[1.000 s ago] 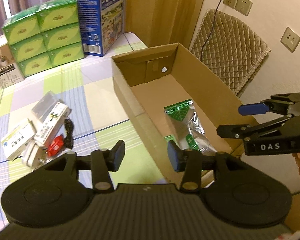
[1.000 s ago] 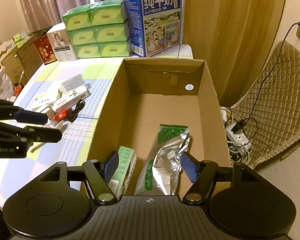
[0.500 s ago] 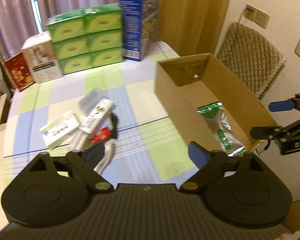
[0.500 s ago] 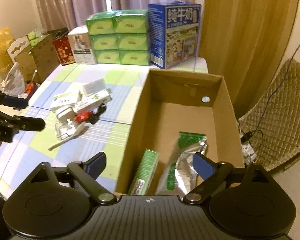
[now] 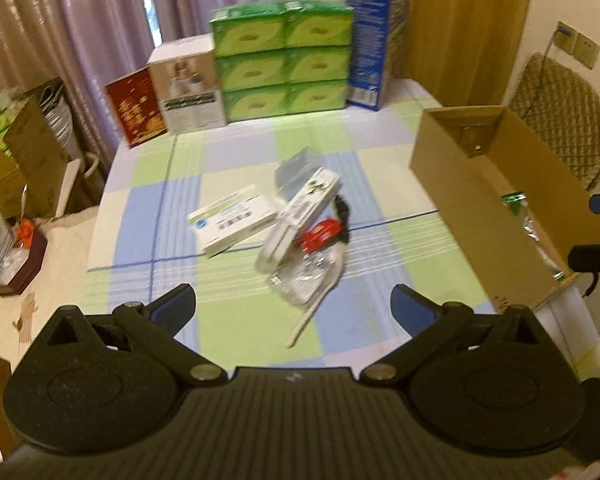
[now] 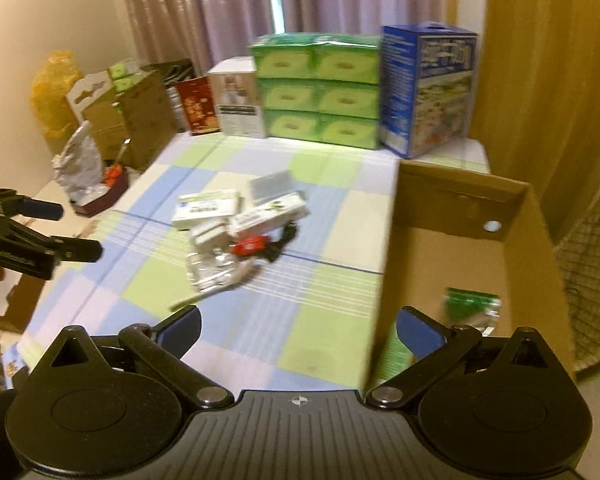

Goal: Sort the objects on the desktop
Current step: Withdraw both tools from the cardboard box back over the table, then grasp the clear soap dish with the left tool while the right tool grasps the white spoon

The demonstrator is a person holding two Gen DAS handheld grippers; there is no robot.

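Both grippers are held tilted downward over the desk (image 5: 172, 184). The jaws of the left gripper (image 5: 294, 304) and the right gripper (image 6: 300, 326) have just been opening and are spread wide, with nothing between them. A pile of small boxes (image 5: 296, 220) is seen mid-desk; the cardboard box (image 5: 460, 184) lies at the right.

Motion blur everywhere, you can't read much

The pile of small items (image 5: 296, 224) is smeared, labels unreadable; your cardboard box (image 6: 460, 216) runs off the lower right, its contents half hidden.
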